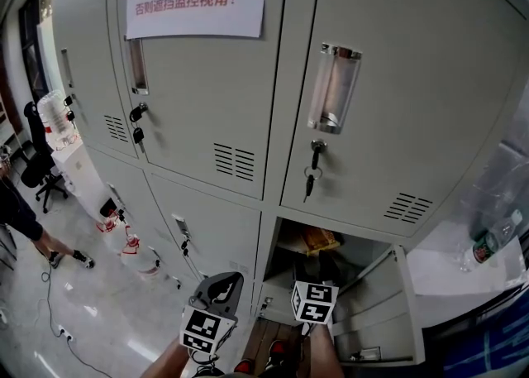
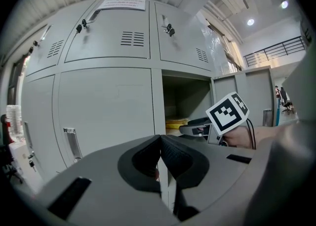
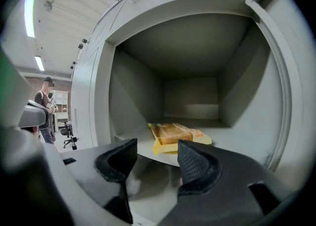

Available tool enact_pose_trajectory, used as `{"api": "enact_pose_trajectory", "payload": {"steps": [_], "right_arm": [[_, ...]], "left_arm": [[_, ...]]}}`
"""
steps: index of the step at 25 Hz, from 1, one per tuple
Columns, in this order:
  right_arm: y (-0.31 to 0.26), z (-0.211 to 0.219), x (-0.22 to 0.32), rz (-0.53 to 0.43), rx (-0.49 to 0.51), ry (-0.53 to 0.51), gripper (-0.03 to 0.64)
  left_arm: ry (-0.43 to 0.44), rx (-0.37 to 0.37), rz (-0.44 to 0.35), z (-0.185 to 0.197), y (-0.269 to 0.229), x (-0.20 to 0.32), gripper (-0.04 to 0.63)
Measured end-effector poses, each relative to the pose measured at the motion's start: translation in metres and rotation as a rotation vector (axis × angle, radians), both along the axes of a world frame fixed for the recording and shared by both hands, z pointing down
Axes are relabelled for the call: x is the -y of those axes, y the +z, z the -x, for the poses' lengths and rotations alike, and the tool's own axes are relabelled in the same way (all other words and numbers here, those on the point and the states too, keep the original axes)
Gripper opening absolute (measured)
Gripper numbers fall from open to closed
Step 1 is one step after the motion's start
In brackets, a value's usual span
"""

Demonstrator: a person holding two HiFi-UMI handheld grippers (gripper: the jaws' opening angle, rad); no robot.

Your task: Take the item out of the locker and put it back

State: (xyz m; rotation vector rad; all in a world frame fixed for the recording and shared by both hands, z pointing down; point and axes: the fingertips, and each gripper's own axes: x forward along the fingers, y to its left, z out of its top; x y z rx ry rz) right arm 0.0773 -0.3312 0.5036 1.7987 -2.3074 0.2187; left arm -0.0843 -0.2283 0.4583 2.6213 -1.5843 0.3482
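Yellow snack packet (image 3: 177, 135) lies on the shelf of the open locker (image 3: 192, 71).
The left tool (image 2: 159, 157) is pressed together, facing closed doors (image 2: 103, 116); the right tool (image 3: 155, 153) is spread and empty, just short of the packet; the swung-out door (image 1: 380, 302) hangs at its right.

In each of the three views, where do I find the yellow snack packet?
Head view: snack packet low, right of centre, inside the open locker compartment.
Left gripper view: a yellow sliver right of centre, inside that compartment.
Right gripper view: at centre, lying on the compartment floor.
Shared landmark: the open locker compartment.
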Motion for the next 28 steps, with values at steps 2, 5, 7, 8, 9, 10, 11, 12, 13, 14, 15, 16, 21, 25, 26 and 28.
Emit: {"api": "enact_pose_trajectory", "payload": {"steps": [2,5,7,8,9,10,11,12,13,14,15,16,21,25,26,28], "right_arm": [[0.003,-0.001,0.003,0.004,-0.017,0.013,0.255],[0.005,-0.005,0.007,0.003,-0.040,0.044,0.215],[0.005,-0.009,0.008,0.002,-0.053,0.063,0.183],[0.005,-0.010,0.009,0.002,-0.058,0.070,0.166],[0.005,-0.012,0.010,0.002,-0.062,0.078,0.156],[0.005,-0.014,0.011,0.003,-0.066,0.089,0.146],[0.006,-0.017,0.012,0.002,-0.071,0.103,0.112],[0.006,-0.020,0.012,0.000,-0.077,0.115,0.051],[0.006,-0.022,0.012,-0.002,-0.081,0.120,0.034],[0.006,-0.024,0.013,-0.001,-0.082,0.119,0.026],[0.006,-0.024,0.013,0.002,-0.080,0.116,0.021],[0.006,-0.025,0.013,0.004,-0.079,0.114,0.018],[0.006,-0.025,0.013,0.002,-0.091,0.109,0.017],[0.001,-0.027,0.011,-0.002,-0.082,0.103,0.017],[-0.003,-0.028,0.009,-0.008,-0.078,0.104,0.017],[-0.010,-0.029,0.004,-0.024,-0.067,0.107,0.017]], "left_arm": [[-0.004,-0.003,0.001,0.002,0.000,0.001,0.021],[-0.007,-0.007,0.004,0.003,0.001,0.002,0.021],[-0.009,-0.010,0.007,0.005,0.002,0.002,0.021],[-0.010,-0.011,0.007,0.005,0.002,0.003,0.021],[-0.011,-0.012,0.007,0.006,0.002,0.003,0.021],[-0.012,-0.012,0.007,0.006,0.002,0.003,0.021],[-0.012,-0.012,0.006,0.006,0.003,0.003,0.021],[-0.013,-0.012,0.007,0.006,0.003,0.003,0.021],[-0.014,-0.012,0.008,0.007,0.004,0.003,0.021],[-0.016,-0.011,0.010,0.007,0.006,0.004,0.021],[-0.018,-0.010,0.013,0.008,0.008,0.004,0.021],[-0.020,-0.009,0.014,0.009,0.010,0.004,0.021],[-0.020,-0.012,0.010,0.008,0.005,0.004,0.021],[-0.020,-0.014,0.004,0.009,0.004,0.003,0.021],[-0.018,-0.015,0.002,0.009,0.003,0.002,0.021],[-0.013,-0.016,-0.001,0.009,0.001,0.001,0.021]]}}
